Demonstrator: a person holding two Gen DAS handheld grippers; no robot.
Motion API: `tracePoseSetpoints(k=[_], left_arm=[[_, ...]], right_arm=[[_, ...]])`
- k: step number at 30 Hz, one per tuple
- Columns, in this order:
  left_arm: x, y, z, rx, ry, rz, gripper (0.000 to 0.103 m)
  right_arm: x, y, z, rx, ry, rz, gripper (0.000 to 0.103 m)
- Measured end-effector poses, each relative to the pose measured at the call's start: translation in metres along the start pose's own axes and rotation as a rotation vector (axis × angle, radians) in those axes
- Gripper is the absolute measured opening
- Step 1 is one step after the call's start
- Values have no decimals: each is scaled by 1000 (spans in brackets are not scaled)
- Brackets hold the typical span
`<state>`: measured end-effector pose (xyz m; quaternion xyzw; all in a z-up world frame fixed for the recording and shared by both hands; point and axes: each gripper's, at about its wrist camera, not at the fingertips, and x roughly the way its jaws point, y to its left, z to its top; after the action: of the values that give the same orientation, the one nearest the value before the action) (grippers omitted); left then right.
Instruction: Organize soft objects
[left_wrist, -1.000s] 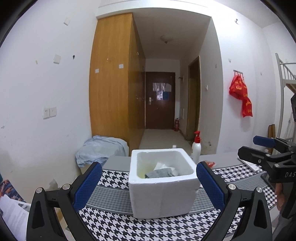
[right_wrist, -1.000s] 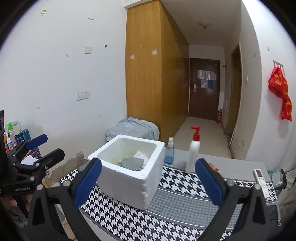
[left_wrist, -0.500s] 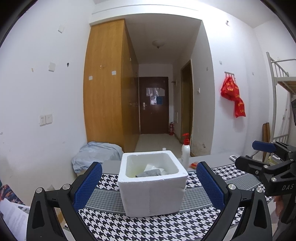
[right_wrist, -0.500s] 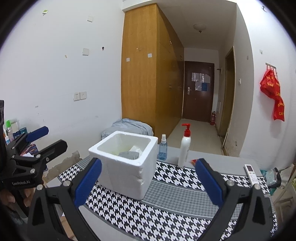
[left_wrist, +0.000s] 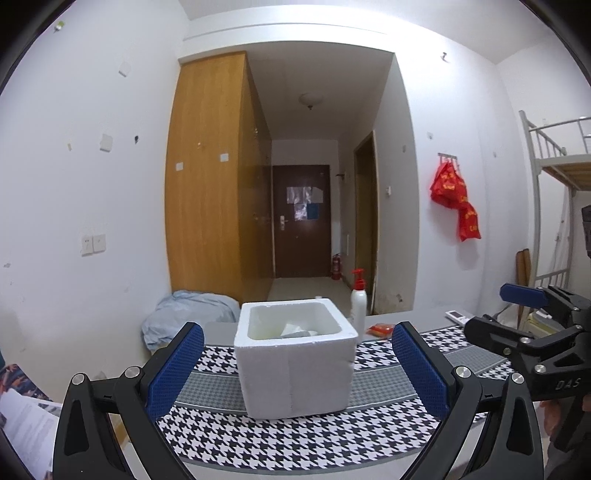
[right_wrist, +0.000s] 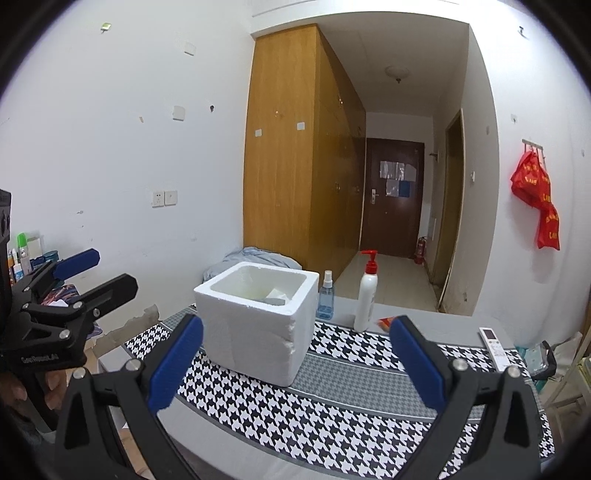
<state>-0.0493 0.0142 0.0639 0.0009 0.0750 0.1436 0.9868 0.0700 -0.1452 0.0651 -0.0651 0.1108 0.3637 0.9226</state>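
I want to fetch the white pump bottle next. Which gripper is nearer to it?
Probably right. The right gripper faces the pump bottle fairly openly; the left gripper sits behind the foam box, which partly hides it.

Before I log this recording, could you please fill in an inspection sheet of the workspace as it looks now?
Surface: table covered by a houndstooth cloth, mostly bare.
Job's things: white foam box upright on the cloth; grey and white soft items lie inside it.
Clutter: pump bottle, blue spray bottle, red packet and remote control behind and beside the box.
Grippers: left gripper and right gripper both open and empty, fingers apart from the box.
Cables: nothing seen.
Surroundings: wooden wardrobe, dark door, red bags on a wall hook, bundled bedding on the floor.
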Motion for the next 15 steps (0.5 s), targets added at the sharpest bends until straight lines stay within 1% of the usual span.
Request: tracePoseSetpoints(k=[3,6,15], left_arm=[[-9,-3,-2,0,-16,5,102],[-16,-7,-4,3,-17,2,102],[-30,-14,-13,19,-27,-7,102]], right_arm=[[-8,1,-5,1,-5,-14,102],[-16,1,-10,19,-13,-8,102],[-36,5,-19,19,-26,-32,102]])
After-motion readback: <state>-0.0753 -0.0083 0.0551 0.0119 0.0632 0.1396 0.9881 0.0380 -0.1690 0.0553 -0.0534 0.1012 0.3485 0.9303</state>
